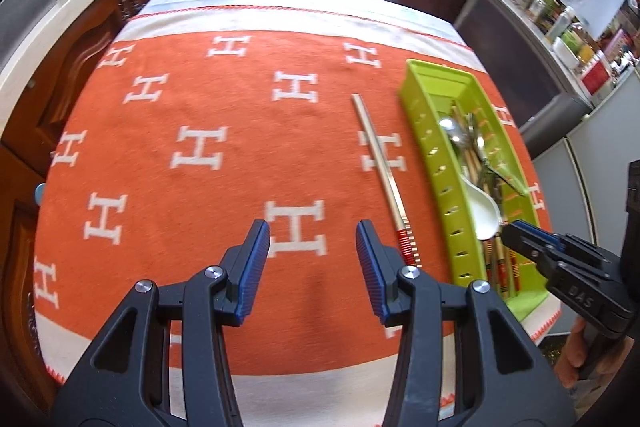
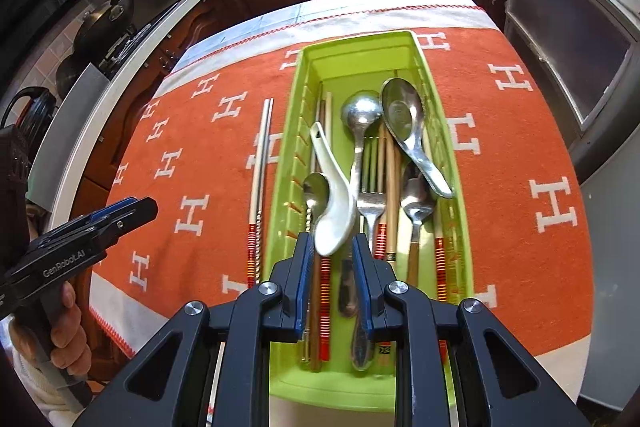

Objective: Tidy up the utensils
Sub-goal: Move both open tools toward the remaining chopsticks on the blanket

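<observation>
Green tray (image 2: 424, 67) at right of cloth, white ceramic spoon (image 2: 334, 203) inside — bowl between right gripper (image 2: 331, 259) pads, contact unclear; left gripper (image 1: 313, 251) apart, empty — risk: glazed spoon slipping, clattering onto cutlery.

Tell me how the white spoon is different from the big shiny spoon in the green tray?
The white spoon looks ceramic with a short handle; the big shiny spoon is metal. The white spoon's bowl sits near the right gripper; the shiny one's points away. Both lie in the green tray.
</observation>
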`<action>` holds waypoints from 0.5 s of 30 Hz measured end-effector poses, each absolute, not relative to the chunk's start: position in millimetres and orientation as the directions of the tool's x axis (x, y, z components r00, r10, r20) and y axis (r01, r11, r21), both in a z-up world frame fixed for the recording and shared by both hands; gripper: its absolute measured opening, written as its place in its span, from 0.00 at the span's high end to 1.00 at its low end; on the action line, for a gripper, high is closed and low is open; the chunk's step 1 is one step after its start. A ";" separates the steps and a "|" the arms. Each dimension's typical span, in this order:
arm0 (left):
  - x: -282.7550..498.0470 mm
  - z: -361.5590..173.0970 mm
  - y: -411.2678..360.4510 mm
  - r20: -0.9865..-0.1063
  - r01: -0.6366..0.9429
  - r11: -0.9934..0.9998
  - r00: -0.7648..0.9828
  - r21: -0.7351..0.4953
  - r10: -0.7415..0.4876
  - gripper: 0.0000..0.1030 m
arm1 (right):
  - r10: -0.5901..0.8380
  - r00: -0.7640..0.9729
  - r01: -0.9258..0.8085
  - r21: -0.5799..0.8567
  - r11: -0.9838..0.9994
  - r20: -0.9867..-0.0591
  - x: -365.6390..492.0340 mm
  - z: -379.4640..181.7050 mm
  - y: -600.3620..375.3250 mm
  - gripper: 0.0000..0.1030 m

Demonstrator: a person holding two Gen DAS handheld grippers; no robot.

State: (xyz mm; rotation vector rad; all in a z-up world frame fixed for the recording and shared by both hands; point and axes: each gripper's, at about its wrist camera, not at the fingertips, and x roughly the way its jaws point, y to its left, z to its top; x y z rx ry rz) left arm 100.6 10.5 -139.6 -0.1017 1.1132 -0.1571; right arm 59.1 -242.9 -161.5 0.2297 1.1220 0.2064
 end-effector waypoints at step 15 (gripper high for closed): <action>89.3 -142.4 44.5 -0.870 0.024 0.988 0.470 -0.153 -0.146 0.60 | 0.348 0.382 -0.148 0.315 0.938 -0.856 71.3 -140.0 -182.8 0.81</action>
